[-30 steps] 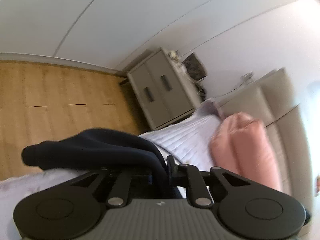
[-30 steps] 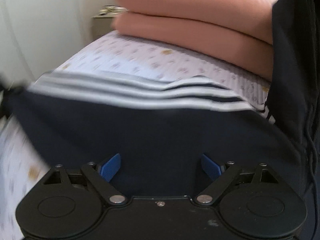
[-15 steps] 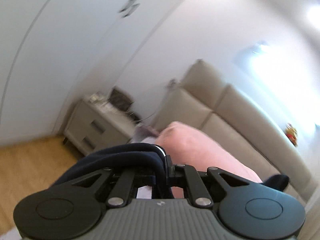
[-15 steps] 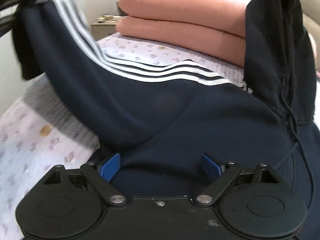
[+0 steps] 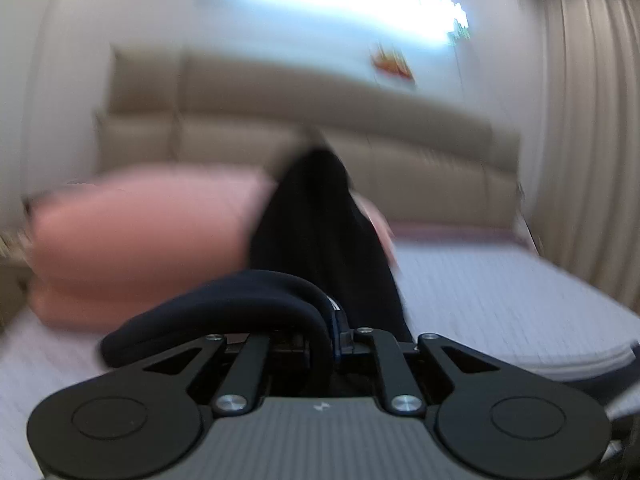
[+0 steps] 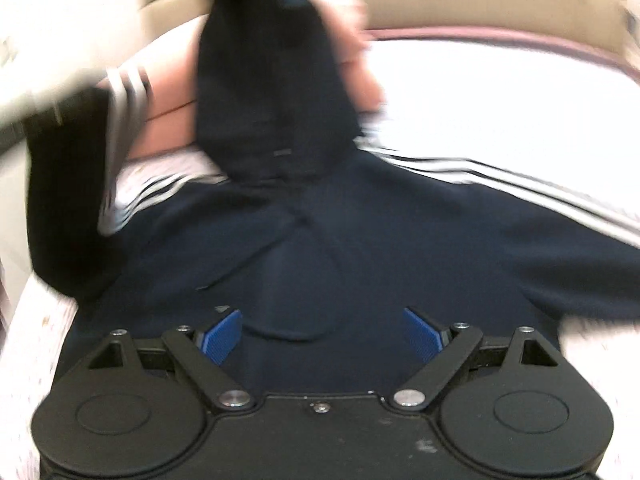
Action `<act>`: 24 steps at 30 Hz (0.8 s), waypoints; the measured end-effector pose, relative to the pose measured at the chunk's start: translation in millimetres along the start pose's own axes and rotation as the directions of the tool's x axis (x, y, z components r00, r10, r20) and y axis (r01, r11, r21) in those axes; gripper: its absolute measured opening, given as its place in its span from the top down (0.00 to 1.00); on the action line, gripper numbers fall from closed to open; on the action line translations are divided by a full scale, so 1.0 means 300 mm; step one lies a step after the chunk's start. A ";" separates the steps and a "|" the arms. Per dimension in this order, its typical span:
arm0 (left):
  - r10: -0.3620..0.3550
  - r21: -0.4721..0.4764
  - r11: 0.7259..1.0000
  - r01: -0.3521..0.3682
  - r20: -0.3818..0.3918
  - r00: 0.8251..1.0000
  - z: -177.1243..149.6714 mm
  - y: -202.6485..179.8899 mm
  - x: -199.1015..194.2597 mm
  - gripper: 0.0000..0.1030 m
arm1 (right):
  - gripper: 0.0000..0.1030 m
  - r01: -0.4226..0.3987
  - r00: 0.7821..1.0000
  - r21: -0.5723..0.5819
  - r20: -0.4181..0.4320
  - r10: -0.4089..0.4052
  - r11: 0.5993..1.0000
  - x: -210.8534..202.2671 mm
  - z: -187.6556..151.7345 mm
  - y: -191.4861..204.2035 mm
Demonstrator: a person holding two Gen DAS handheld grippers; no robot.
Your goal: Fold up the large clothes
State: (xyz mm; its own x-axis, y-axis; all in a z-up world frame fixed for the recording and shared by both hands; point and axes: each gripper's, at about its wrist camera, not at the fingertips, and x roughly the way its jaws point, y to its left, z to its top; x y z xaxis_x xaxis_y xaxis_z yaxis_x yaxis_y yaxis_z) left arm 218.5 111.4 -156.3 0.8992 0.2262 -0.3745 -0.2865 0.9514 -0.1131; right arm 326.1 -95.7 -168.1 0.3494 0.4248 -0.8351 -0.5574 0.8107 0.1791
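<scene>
A quilted white bed (image 6: 500,92) carries the dark navy hooded sweatshirt with white sleeve stripes (image 6: 360,248), spread beside two stacked pink pillows (image 5: 140,232). The left gripper (image 5: 328,336) pinches a fold of the sweatshirt, its jaws easing apart. The right gripper (image 6: 322,334) hangs spread wide above the chest, gripping nothing.

A dark navy hoodie (image 6: 360,248) with white-striped sleeves lies spread on the bed, its hood standing up at the far side against pink pillows.
</scene>
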 end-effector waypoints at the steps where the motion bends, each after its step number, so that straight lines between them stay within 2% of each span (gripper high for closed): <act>1: -0.011 -0.007 1.000 0.010 -0.052 0.999 -0.047 -0.047 0.044 0.86 | 0.00 0.002 1.000 0.033 0.000 -0.002 0.999 -0.003 -0.009 -0.041; 2: -0.020 -0.007 1.000 0.019 -0.117 0.993 -0.089 -0.083 0.097 0.85 | 0.00 0.003 1.000 0.067 0.001 -0.004 0.998 0.001 -0.010 -0.086; 3: -0.028 -0.003 1.000 0.028 -0.197 0.980 -0.139 -0.121 0.144 0.83 | 0.00 0.001 1.000 0.091 0.004 -0.002 0.996 0.005 -0.007 -0.121; 4: -0.039 0.000 0.999 0.041 -0.258 0.965 -0.173 -0.139 0.176 0.73 | 0.00 -0.004 1.000 0.102 0.006 0.003 0.995 0.013 0.002 -0.130; 5: -0.062 -0.004 0.998 0.064 -0.316 0.947 -0.205 -0.147 0.188 0.57 | 0.00 -0.014 1.000 0.104 0.006 0.014 0.995 0.020 0.014 -0.140; 6: -0.094 -0.024 0.995 0.092 -0.357 0.929 -0.222 -0.129 0.208 0.49 | 0.00 -0.026 1.000 0.097 0.003 0.026 0.995 0.024 0.027 -0.139; 8: -0.182 -0.091 0.983 0.159 -0.383 0.906 -0.249 -0.101 0.162 0.30 | 0.00 -0.057 0.998 0.071 0.014 0.056 0.996 0.039 0.069 -0.107; 10: -0.227 -0.150 0.971 0.183 -0.372 0.900 -0.241 -0.034 0.087 0.22 | 0.00 -0.088 0.996 0.000 0.026 0.088 0.996 0.064 0.127 -0.043; 12: -0.222 -0.187 0.968 0.165 -0.344 0.912 -0.200 0.087 0.030 0.19 | 0.00 -0.117 0.992 -0.106 0.036 0.121 0.987 0.092 0.187 0.073; 14: -0.161 -0.203 0.974 0.097 -0.331 0.930 -0.159 0.201 -0.001 0.18 | 0.00 -0.152 0.987 -0.218 0.022 0.161 0.964 0.133 0.237 0.193; 16: -0.086 -0.214 0.977 0.014 -0.331 0.940 -0.123 0.342 0.018 0.19 | 0.00 -0.176 0.983 -0.325 -0.011 0.182 0.929 0.200 0.274 0.344; 19: -0.065 -0.274 0.961 -0.041 -0.366 0.928 -0.092 0.535 0.119 0.24 | 0.01 -0.191 0.981 -0.457 -0.076 0.176 0.869 0.316 0.282 0.542; 21: -0.089 -0.310 0.950 -0.039 -0.387 0.918 -0.090 0.611 0.194 0.24 | 0.12 -0.187 0.982 -0.506 -0.119 0.147 0.842 0.395 0.271 0.637; 23: -0.122 -0.380 0.923 -0.049 -0.413 0.902 -0.119 0.693 0.256 0.24 | 0.12 -0.153 0.984 -0.518 -0.162 0.078 0.842 0.479 0.252 0.686; 24: -0.165 -0.428 0.903 -0.030 -0.411 0.896 -0.141 0.741 0.281 0.24 | 0.12 -0.132 0.982 -0.515 -0.184 0.040 0.847 0.521 0.244 0.695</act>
State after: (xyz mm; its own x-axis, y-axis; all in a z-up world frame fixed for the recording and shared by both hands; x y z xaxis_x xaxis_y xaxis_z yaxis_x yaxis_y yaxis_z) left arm 216.6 332.9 -252.0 0.7173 -0.0400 -0.6956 -0.4272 0.7634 -0.4844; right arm 319.7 169.1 -223.3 0.1818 0.3756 -0.9088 -0.9059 0.4234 -0.0062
